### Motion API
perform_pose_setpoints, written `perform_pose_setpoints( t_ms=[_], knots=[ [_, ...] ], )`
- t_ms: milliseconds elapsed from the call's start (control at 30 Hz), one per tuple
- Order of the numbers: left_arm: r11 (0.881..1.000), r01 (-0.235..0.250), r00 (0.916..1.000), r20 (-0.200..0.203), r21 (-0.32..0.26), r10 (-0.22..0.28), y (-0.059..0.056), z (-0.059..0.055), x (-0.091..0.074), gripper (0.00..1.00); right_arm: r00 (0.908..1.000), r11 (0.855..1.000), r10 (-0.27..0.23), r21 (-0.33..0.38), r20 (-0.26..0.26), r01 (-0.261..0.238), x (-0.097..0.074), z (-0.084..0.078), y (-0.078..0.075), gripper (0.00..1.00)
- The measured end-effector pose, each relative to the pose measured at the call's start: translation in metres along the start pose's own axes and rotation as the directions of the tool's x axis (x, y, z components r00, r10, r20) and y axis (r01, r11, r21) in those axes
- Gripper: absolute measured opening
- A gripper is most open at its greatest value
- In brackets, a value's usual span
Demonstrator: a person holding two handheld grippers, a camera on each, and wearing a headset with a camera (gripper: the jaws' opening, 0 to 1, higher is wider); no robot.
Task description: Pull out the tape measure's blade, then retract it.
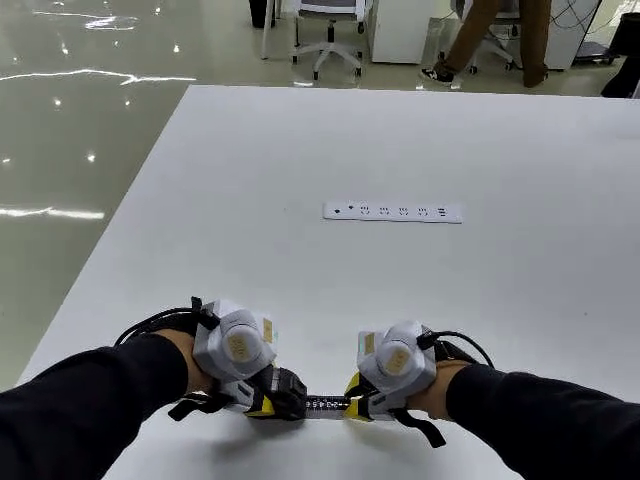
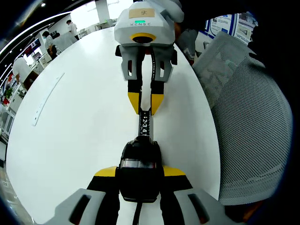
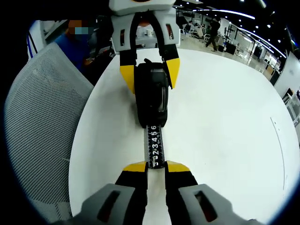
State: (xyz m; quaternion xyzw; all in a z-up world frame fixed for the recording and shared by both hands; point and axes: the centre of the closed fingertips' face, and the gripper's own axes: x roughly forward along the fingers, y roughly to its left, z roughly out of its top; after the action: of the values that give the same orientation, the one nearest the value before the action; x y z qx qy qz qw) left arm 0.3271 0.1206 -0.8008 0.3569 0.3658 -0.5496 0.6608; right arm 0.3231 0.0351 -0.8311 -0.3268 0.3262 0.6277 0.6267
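Note:
The black tape measure [image 1: 287, 392] lies low over the white table [image 1: 400, 140] near its front edge. My left gripper [image 1: 272, 400] is shut on its body, and in the left gripper view the case [image 2: 140, 164] sits between the yellow-tipped jaws of that gripper [image 2: 140, 172]. A short length of blade [image 1: 326, 404] with black numbers runs right to my right gripper [image 1: 352, 405]. In the right gripper view the right gripper [image 3: 156, 166] is shut on the blade's end [image 3: 155, 140], with the case [image 3: 152, 93] just beyond it.
A white power strip [image 1: 393, 211] lies mid-table, well beyond the grippers. A grey mesh chair back [image 2: 243, 108] stands close behind the table's front edge. Office chairs [image 1: 328, 30] and a person's legs [image 1: 470, 40] are on the glossy floor past the far edge.

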Motion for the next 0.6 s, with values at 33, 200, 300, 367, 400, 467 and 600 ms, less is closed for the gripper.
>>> perform_pose_setpoints(
  t_ms=[33,200,300,367,400,467,600],
  knots=[
    [1.000,0.000,1.0000,-0.002,0.000,0.000,0.000,0.000,0.000,0.29,1.0000,1.000,0.000,-0.008,-0.006,0.000,-0.002,-0.001,0.001,0.08],
    [1.000,-0.002,1.0000,0.002,-0.008,0.002,0.000,0.000,-0.001,0.29,0.9995,1.000,-0.012,-0.015,-0.028,0.011,-0.006,-0.009,-0.001,0.07],
    [1.000,-0.004,1.0000,0.002,-0.011,0.004,0.000,0.000,0.000,0.29,0.9988,1.000,-0.021,-0.010,-0.044,0.020,-0.012,-0.020,-0.003,0.07],
    [1.000,-0.004,1.0000,0.002,-0.012,0.004,0.000,0.000,0.000,0.29,0.9983,1.000,-0.027,-0.004,-0.052,0.027,-0.016,-0.029,-0.003,0.07],
    [1.000,-0.004,1.0000,0.003,-0.013,0.004,0.000,0.000,0.000,0.29,0.9981,1.000,-0.029,-0.003,-0.054,0.029,-0.017,-0.031,-0.004,0.07],
    [1.000,-0.004,1.0000,0.003,-0.012,0.004,-0.001,0.000,0.000,0.29,0.9976,0.999,-0.033,0.006,-0.060,0.033,-0.021,-0.037,-0.003,0.07],
    [1.000,-0.007,1.0000,0.001,-0.009,0.007,-0.001,0.000,0.000,0.29,0.9968,0.999,-0.045,0.016,-0.066,0.046,-0.028,-0.048,-0.005,0.07]
  ],
)
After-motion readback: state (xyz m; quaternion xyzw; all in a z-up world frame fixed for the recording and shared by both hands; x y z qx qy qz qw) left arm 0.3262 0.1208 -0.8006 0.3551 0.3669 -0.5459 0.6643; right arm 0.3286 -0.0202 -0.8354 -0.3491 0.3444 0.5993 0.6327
